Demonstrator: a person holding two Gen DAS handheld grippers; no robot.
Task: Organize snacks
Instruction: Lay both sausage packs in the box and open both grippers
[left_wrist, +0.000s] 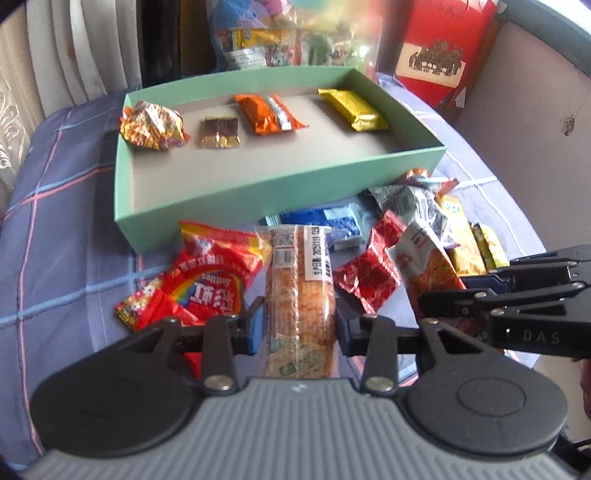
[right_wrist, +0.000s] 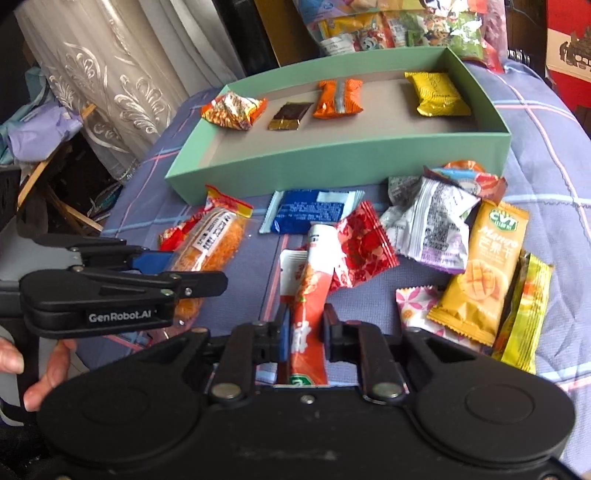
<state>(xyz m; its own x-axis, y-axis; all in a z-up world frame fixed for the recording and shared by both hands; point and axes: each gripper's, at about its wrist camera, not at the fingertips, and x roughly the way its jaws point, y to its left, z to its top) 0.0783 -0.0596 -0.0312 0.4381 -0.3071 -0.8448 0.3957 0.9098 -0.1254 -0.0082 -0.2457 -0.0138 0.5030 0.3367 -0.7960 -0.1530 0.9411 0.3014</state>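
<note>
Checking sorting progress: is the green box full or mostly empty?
Mostly empty. The green box holds only four packets in a row along its far wall, among them a yellow packet; the near floor is bare.

box (left_wrist: 258, 192): four snacks (left_wrist: 218, 132) inside | loose packets (right_wrist: 424, 225) before box

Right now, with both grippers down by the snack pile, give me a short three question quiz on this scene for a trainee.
1. How many snacks lie inside the green box?
2. True or false: the left gripper is shut on the clear-wrapped orange snack.
3. Which packet does the right gripper hold: A the mango packet, B the blue packet, C the red and white packet?

Key: 1. Four. 2. True. 3. C.
</note>
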